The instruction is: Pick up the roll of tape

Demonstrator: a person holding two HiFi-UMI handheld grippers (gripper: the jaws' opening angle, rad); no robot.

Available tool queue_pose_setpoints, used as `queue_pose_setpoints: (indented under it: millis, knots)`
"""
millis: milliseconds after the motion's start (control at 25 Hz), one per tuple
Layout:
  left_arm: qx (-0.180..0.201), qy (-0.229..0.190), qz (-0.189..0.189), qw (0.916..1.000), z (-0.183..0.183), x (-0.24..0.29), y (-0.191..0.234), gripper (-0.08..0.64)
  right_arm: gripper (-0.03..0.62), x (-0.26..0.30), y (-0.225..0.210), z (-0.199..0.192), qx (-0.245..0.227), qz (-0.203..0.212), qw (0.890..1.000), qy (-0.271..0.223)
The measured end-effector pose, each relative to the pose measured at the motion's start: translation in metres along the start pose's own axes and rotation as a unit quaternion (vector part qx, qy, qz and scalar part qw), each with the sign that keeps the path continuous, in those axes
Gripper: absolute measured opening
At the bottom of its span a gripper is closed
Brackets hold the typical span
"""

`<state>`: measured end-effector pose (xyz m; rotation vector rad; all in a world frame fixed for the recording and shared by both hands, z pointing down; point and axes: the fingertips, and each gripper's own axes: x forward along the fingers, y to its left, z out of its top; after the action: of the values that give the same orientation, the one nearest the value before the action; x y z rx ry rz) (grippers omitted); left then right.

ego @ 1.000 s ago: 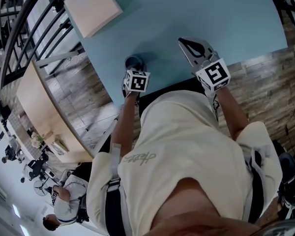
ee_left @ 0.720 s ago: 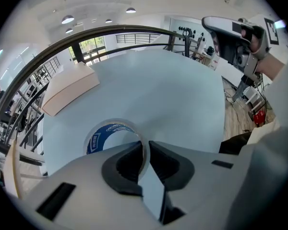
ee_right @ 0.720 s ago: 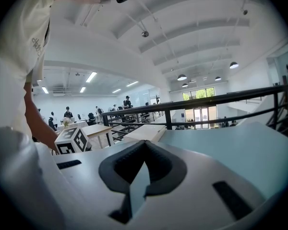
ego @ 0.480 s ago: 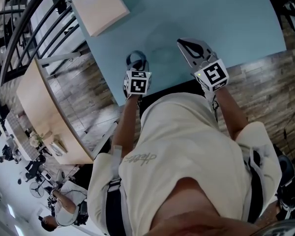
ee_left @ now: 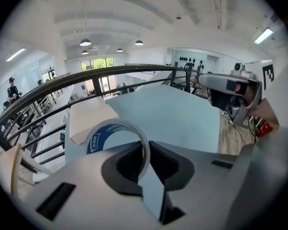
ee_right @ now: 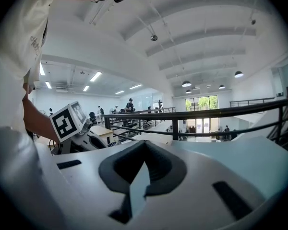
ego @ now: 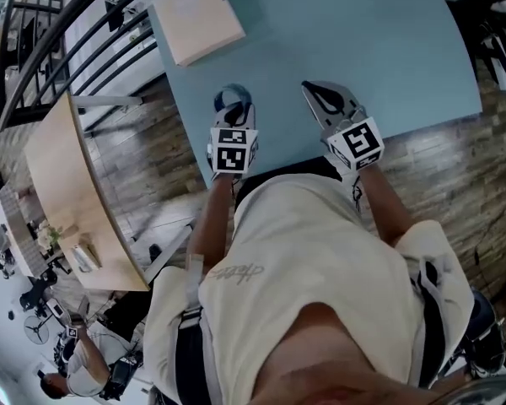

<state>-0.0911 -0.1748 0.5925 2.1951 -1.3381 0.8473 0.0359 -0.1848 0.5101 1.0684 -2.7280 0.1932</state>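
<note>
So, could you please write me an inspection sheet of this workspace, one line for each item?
Surface: light blue table, mostly bare.
Job's things: roll of tape, white with blue print inside, stands on edge in the left claw and appears to be off the table.
Clutter: one flat tan box at the table's far left corner.
Grippers: left claw is shut on the wall of the roll; right claw is shut with nothing between its jaws.
Cables: a thin cord behind the right claw; none seen on the table.
Surroundings: black railing at left, wooden floor, a tan desk, people farther off.
</note>
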Motion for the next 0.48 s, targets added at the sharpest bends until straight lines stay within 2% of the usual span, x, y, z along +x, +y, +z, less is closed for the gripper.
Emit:
queue_pose_setpoints:
  millis: [480]
  knots:
    - [-0.008, -0.106, 0.011, 0.9943, 0.055, -0.061, 0.034, 0.055, 0.008, 0.027, 0.03, 0.055, -0.038, 0.01, 0.999, -0.038]
